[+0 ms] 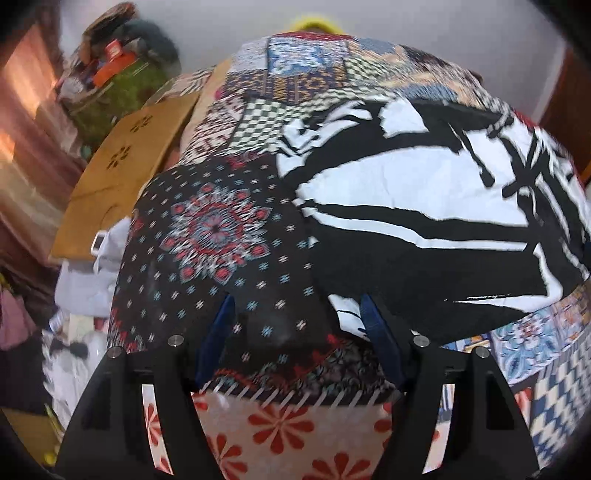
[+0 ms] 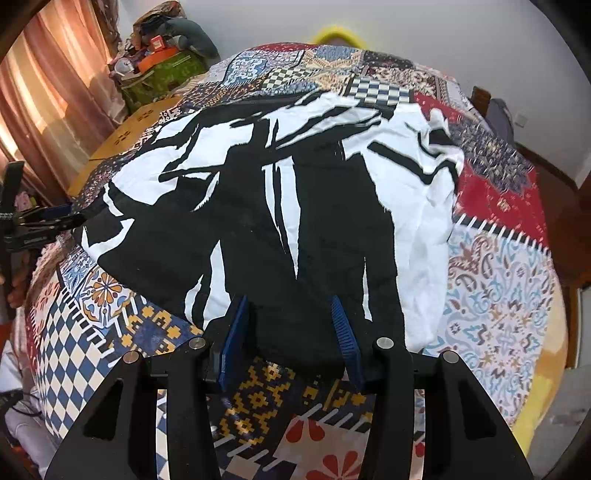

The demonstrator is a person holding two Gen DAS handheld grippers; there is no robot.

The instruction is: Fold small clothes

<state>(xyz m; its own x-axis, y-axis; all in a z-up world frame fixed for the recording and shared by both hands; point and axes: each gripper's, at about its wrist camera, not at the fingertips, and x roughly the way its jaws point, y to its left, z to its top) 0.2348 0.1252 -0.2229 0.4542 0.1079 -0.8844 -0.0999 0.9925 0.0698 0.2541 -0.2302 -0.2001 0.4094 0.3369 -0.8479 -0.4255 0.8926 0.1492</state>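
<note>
A black-and-white printed garment [image 2: 280, 192] lies spread on a patchwork-covered bed [image 2: 498, 295]. My right gripper [image 2: 290, 306] is open, its blue fingers [image 2: 236, 332] straddling the garment's near black edge. In the left wrist view the same garment [image 1: 424, 206] lies to the right. My left gripper [image 1: 295, 306] is open over the patchwork cover, its right finger [image 1: 373, 317] touching the garment's near corner. The left gripper also shows in the right wrist view [image 2: 55, 219] at the garment's left edge.
A wooden board with flower cutouts [image 1: 122, 162] stands at the bed's left side. A green box piled with items [image 2: 162, 70] sits beyond it, by pink curtains [image 2: 48, 92]. A yellow object [image 2: 338, 33] lies at the bed's far end.
</note>
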